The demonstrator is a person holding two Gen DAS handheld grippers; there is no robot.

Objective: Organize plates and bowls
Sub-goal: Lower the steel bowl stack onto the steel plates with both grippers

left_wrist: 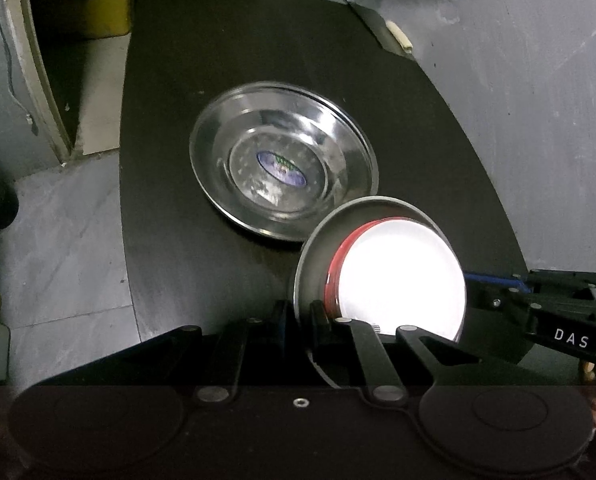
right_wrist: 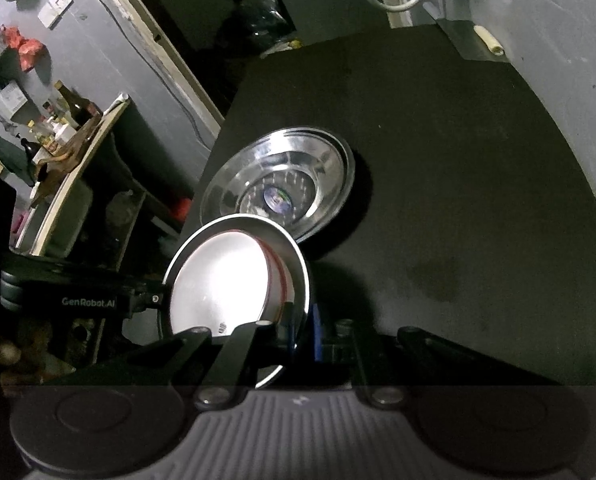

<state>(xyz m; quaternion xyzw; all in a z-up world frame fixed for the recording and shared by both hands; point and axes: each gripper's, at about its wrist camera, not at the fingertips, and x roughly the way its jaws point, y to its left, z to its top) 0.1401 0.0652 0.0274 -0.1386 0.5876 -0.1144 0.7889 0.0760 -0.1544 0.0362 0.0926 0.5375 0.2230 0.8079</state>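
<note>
Steel plate [left_wrist: 378, 264] carrying a white-and-red bowl [left_wrist: 402, 284] hangs tilted over the worktop [left_wrist: 225, 272], left tongs [left_wrist: 302, 320] and right tongs [right_wrist: 302, 324] clamped on opposite rims; uneven lifting could slide your bowl onto the larger steel plate [left_wrist: 283, 164].

Black tongs [left_wrist: 300, 316], silver pivot screws, blue pads; second tongs [right_wrist: 302, 322] lettered "GenRobot.AI".

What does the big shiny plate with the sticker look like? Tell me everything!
The steel plate is round, shiny and silver-coloured, with a raised rim and a flat middle ring. A blue oval sticker sits at its centre. It lies flat, right way up, on the black table and holds nothing. A smaller metal dish, held at its edges by both tools, hangs just in front of it and hides a bit of its near rim; whether they touch I cannot tell.
</note>
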